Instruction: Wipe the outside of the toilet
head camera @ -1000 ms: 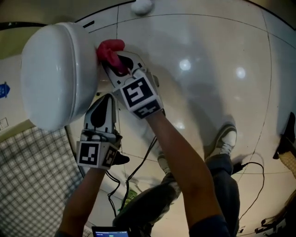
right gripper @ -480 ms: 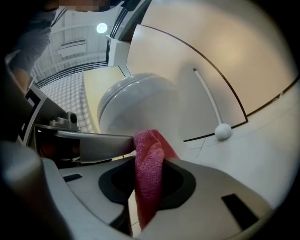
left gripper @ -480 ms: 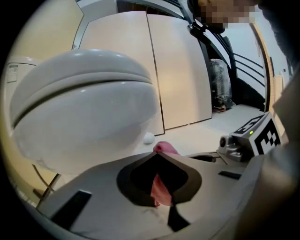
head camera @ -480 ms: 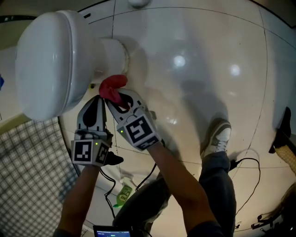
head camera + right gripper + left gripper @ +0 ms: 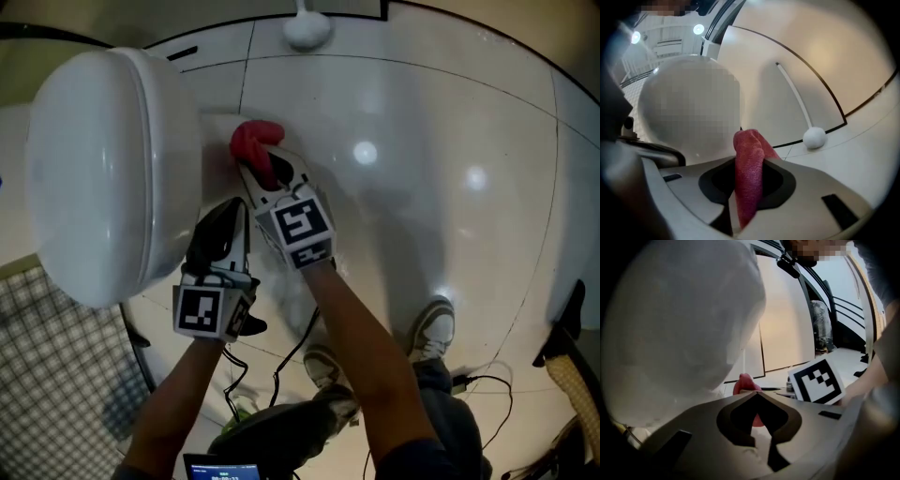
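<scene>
At upper centre, right gripper (image 5: 266,174), clamped on crumpled red cloth (image 5: 255,141) against glossy white ceramic toilet (image 5: 103,187), may lose it to rubbing drag; left gripper (image 5: 232,212) closed, empty.

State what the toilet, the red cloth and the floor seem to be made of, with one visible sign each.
Toilet: probably glazed ceramic; smooth, white, softly shiny. Red cloth: likely microfibre or terry; fuzzy nap, limp folds. Floor: seemingly glossy tile; lamp reflections, thin joint lines.
</scene>
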Action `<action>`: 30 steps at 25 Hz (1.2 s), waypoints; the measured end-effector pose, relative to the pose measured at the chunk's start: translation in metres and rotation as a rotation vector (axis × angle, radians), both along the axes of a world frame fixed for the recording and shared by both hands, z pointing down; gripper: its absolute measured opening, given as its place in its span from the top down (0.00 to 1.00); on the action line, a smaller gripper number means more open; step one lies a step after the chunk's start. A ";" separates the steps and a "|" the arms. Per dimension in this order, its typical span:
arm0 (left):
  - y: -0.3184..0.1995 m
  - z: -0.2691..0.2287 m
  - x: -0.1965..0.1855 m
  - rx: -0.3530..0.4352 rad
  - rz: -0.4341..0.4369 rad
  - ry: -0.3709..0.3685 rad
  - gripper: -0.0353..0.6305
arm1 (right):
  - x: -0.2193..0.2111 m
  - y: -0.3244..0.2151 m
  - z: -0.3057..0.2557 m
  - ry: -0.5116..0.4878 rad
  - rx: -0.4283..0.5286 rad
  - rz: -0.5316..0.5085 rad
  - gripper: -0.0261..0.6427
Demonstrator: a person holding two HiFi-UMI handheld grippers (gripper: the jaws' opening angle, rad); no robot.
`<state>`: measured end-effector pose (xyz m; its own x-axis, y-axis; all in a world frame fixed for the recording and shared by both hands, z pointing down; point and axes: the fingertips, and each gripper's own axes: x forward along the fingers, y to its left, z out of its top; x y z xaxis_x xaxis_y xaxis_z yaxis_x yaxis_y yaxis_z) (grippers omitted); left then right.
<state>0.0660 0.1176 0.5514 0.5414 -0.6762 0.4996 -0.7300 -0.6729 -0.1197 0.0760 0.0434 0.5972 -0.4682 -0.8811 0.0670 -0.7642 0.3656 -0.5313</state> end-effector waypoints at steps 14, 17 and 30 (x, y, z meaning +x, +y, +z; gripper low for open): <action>-0.011 0.030 -0.022 -0.033 -0.077 -0.025 0.92 | -0.030 0.030 0.052 0.026 -0.102 -0.106 0.83; 0.000 0.030 -0.043 -0.053 -0.112 -0.024 0.92 | -0.044 0.063 0.049 0.008 -0.116 -0.103 0.83; 0.066 -0.010 -0.078 -0.049 -0.189 0.052 0.92 | -0.073 0.146 -0.030 0.026 -0.090 -0.146 0.83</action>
<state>-0.0121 0.1840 0.5419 0.4331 -0.7435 0.5095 -0.8481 -0.5276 -0.0490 0.0027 0.1897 0.5672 -0.5881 -0.7935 0.1561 -0.7203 0.4261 -0.5474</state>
